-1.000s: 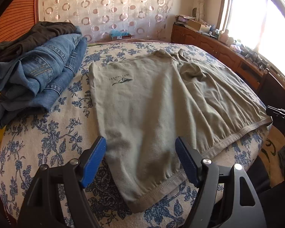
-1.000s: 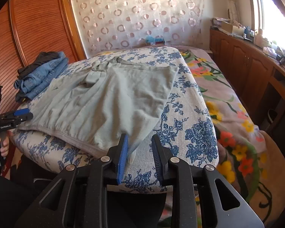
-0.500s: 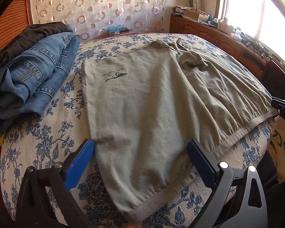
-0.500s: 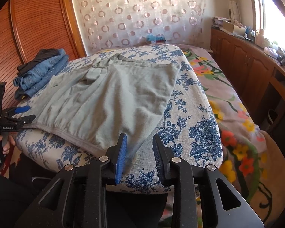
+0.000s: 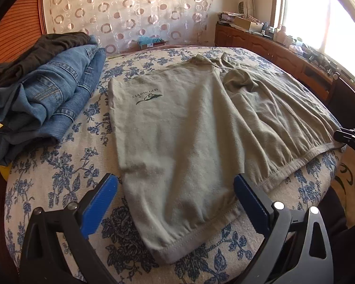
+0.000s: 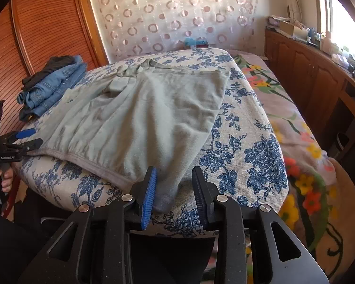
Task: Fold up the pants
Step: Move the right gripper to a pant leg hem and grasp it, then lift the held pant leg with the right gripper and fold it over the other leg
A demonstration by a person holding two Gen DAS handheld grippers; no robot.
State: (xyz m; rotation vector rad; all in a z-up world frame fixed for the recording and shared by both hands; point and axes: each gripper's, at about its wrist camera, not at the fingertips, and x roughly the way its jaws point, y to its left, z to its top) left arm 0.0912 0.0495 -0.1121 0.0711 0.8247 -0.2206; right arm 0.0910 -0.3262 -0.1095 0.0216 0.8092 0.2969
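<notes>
Here the grey-green pants [image 5: 177, 146] lie spread flat on the blue-flowered bed cover [image 5: 59, 177], filling the middle of the left wrist view, with a stack of folded jeans [image 5: 47, 99] in the upper left of that frame, apart from them. The step in hand looks like the setup for the 1st fold: both tools are poised at the near hem. The left gripper [image 5: 175, 201] is released, its 2 blue pads spread wide on either side of the near corner of the pants without pressing on it. The right gripper [image 6: 173, 189], at the lower centre of its own frame, has its jaws parted only a little, with the other near corner of cloth lying between them; I judge the pads are not pinching it. The garment's long axis runs from the bottom of the left wrist frame toward the top centre, the stitched hem nearest the cameras and the bunched far end pointing at the patterned curtain [image 5: 130, 11]. The next move probably calls for both grippers to close on their corners together, then carry the near edge up and over toward the far end, keeping it level so that the cloth does not skew.
</notes>
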